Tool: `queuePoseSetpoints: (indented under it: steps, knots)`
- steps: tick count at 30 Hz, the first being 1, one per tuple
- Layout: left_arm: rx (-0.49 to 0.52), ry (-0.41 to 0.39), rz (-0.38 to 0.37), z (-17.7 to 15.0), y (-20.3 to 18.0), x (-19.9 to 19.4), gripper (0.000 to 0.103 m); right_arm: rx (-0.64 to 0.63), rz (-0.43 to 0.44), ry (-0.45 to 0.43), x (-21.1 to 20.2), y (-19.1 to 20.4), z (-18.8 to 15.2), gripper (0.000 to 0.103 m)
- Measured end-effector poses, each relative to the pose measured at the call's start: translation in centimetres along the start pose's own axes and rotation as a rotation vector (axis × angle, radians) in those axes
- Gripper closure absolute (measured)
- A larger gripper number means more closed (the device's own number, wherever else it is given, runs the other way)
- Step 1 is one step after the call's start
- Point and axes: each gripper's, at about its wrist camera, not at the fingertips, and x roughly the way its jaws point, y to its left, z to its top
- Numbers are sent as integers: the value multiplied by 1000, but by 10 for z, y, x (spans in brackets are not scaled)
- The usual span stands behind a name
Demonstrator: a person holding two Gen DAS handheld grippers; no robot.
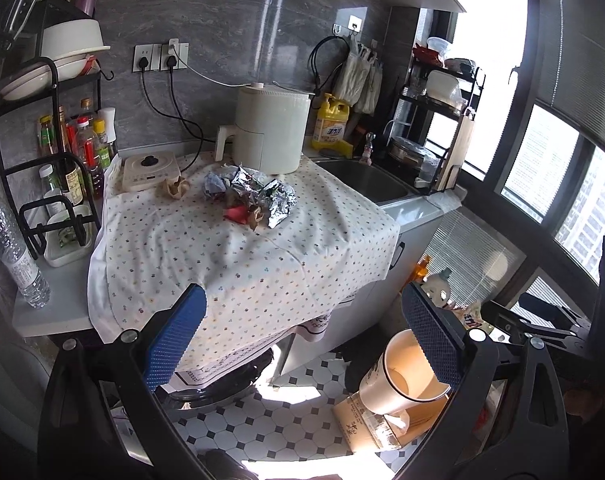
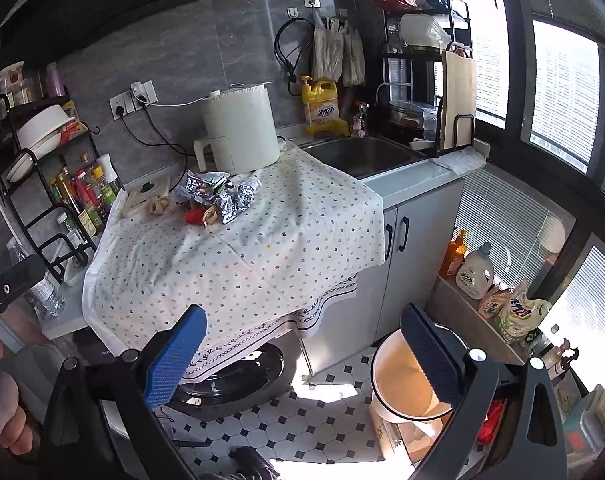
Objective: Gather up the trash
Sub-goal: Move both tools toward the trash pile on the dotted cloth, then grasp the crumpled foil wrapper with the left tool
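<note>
Hanging clear of the worktop (image 1: 54, 300), both grippers had their jaws spread wide with nothing between the blue pads.

Left gripper (image 1: 302, 344): framed the front drop of the dotted cloth (image 1: 242, 248) and the tiled floor (image 1: 270, 412) below.

Right gripper (image 2: 302, 356): the same stance, a little further right.

A white bin (image 1: 398, 380) stood on the floor just behind each gripper's right-hand finger, mouth tilted toward the cameras, inside looking bare. It rested against a cardboard box (image 1: 366, 424).

Trash (image 1: 250, 196) lay heaped on the cloth near the back of the worktop, well apart from both grippers: crumpled foil, a red scrap, brown paper wads. One brown wad (image 1: 174, 188) sat apart to the left, beside a flat cream appliance (image 1: 146, 170).

Behind the heap stood a cream air fryer (image 1: 270, 132); to its right a yellow detergent bottle (image 1: 330, 124) and the sink (image 1: 366, 180).

In the right wrist view, a hand (image 2: 2, 412) showed at the left edge.
</note>
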Motion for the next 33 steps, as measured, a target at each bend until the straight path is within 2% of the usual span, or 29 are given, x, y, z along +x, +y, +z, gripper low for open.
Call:
queuePoseSetpoints:
  steps: [11, 17, 20, 25, 30, 33]
  knots:
    - [-34, 5, 42, -3, 13, -4, 6, -20, 46, -12, 8, 8, 8, 8]
    - [-59, 14, 58, 4, 30, 11, 6, -39, 79, -5, 25, 22, 19, 8]
    - [-77, 14, 46, 10, 42, 25, 6, -61, 84, -20, 35, 32, 25, 8]
    - [-126, 17, 30, 28, 66, 60, 6, -62, 86, 19, 67, 45, 42, 8]
    - [-166, 8, 7, 53, 88, 97, 6, -84, 77, 34, 104, 57, 70, 8]
    - [-175, 8, -14, 69, 98, 122, 10, -83, 81, 46, 129, 64, 88, 8]
